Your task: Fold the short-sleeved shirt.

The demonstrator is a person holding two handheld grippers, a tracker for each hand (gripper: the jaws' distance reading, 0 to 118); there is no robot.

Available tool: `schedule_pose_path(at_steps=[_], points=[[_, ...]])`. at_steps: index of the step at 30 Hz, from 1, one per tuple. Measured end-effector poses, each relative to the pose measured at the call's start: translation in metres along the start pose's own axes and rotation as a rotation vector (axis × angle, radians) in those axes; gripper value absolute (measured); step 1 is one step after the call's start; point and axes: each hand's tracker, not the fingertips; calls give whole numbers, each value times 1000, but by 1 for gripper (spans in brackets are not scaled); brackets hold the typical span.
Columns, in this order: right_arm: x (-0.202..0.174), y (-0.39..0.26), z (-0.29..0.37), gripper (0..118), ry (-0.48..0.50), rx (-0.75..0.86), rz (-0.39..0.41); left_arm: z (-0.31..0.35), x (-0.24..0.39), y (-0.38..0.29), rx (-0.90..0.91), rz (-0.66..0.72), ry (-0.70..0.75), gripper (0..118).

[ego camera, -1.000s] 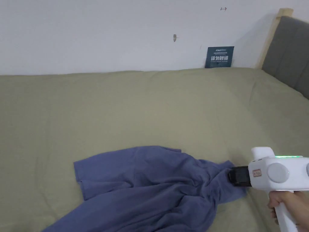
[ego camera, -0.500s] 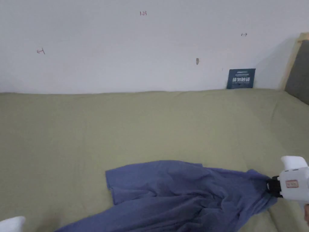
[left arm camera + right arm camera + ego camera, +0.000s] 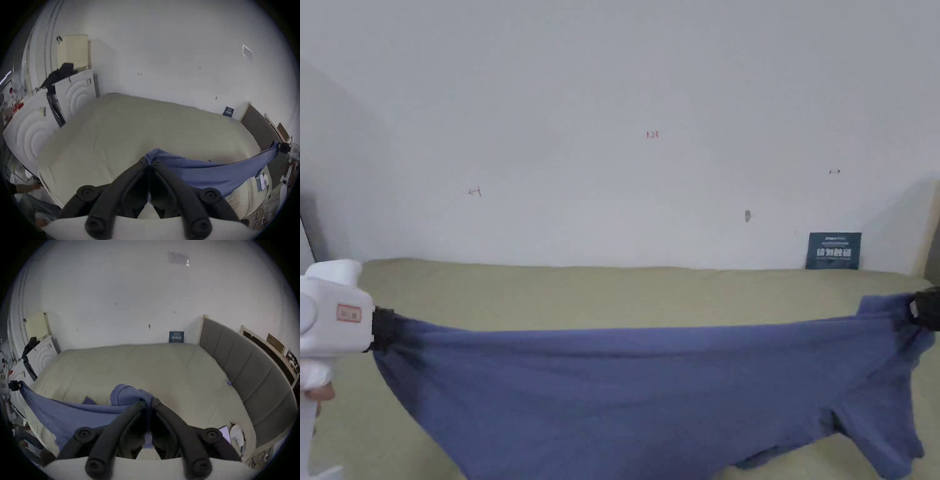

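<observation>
Stretching between the two grippers, the blue short-sleeved shirt (image 3: 650, 400) hangs spread in the air above the bed (image 3: 612, 290), its upper edge pulled into a nearly straight line and its body sagging below. The left gripper (image 3: 381, 328) holds one end, its jaws closed tight on a bunched corner of cloth, as the left gripper view confirms (image 3: 150, 164). The right gripper (image 3: 925, 309) holds the other end beside a sleeve (image 3: 881, 431) that droops down; in the right gripper view its jaws (image 3: 148, 402) are pressed together on the fabric. A hand (image 3: 315, 394) grips the left tool's handle. Behind the bed stand a white wall (image 3: 612, 125) and a small dark blue sign (image 3: 833, 250).
</observation>
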Motion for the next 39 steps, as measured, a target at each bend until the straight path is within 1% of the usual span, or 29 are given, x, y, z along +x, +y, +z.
schedule_pose_path(at_steps=[3,5,9,12,15,16,17,18,19,20,23,24,26,28,30,31,35,37,38,39], points=[[-6,31,1,4,-18,42,-6,-1,7,34,12,-27,30,0],[-11,55,-1,4,-27,54,-8,-1,11,60,47,6,27,0],[-18,90,-12,4,-53,99,-2,-13,31,109,104,-38,82,0],[-23,131,-37,4,-70,132,-16,-31,43,140,140,-23,115,0],[-27,156,-59,4,-123,139,-8,-55,51,162,153,-10,127,0],[-21,128,-34,4,-112,153,-16,-64,55,167,177,10,139,0],[-21,128,-34,4,-116,154,-15,-69,59,171,178,8,154,0],[-21,128,-34,4,-128,152,-3,-76,62,174,184,29,140,0],[-24,154,-70,4,-159,132,23,-83,65,175,181,22,134,0],[-23,160,-83,4,-163,136,29,-93,70,175,173,7,141,0],[-13,141,-84,4,-177,112,20,-119,78,161,145,-47,166,0],[-33,159,-148,4,-157,121,33,-128,77,152,141,-37,160,0],[-32,139,-163,4,-162,92,44,-150,73,134,88,-35,145,0],[-28,108,-181,4,-173,29,80,-168,69,114,30,-39,96,0],[-22,78,-195,4,-152,-10,74,-188,65,81,-24,-44,94,0],[-30,62,-189,4,-166,-44,78,-193,65,69,-46,-56,88,0],[-28,-20,-194,4,-140,-141,26,-213,56,0,-146,-75,70,0],[-25,-55,-188,4,-127,-169,12,-216,48,-30,-180,-65,52,0],[-24,-73,-184,4,-137,-201,8,-214,43,-43,-196,-68,41,0],[-18,-87,-181,4,-119,-219,-6,-212,41,-57,-221,-83,57,0]])
